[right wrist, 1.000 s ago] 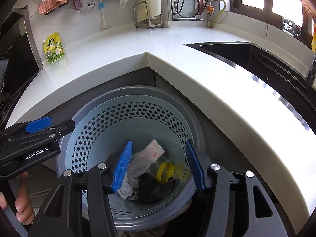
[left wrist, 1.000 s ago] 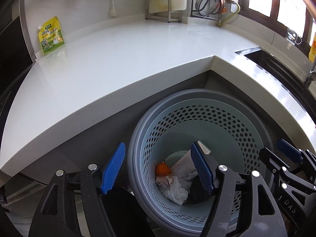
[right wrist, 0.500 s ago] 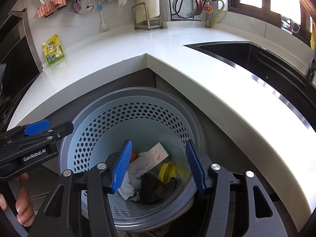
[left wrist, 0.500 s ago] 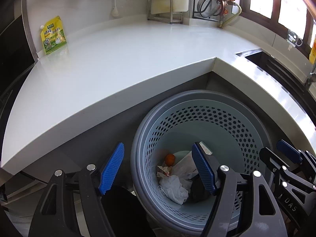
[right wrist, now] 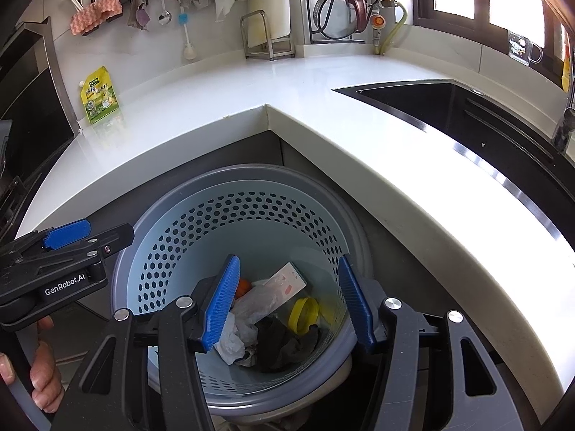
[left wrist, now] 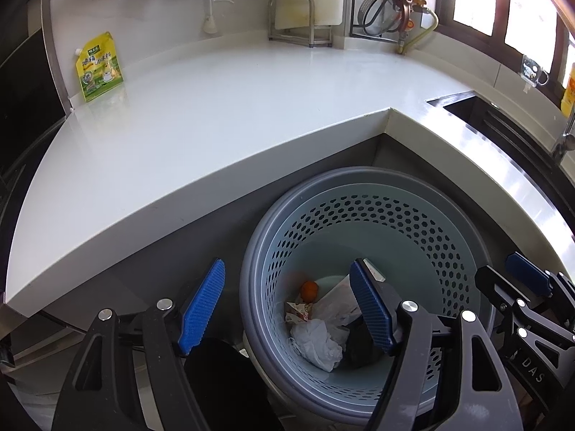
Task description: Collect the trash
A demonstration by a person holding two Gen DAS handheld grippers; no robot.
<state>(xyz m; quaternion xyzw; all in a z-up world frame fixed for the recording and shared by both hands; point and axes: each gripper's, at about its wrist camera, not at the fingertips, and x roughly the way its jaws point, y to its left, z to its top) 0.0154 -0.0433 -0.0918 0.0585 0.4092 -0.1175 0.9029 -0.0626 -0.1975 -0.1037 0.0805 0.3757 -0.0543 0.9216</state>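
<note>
Above the bin [left wrist: 445,215] rim, both tongs gape empty.

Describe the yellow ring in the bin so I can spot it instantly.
Find the grey perforated bin under the white counter's inner corner. At its bottom, right of the black rag, lies the yellow ring: the only bright yellow hoop there.

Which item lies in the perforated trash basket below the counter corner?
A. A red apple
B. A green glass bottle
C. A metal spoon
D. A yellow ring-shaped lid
D: in the right wrist view a yellow ring-shaped lid rests on the bottom of the trash basket, beside crumpled white paper and a dark wad; no bottle, spoon or apple is in it.
</note>
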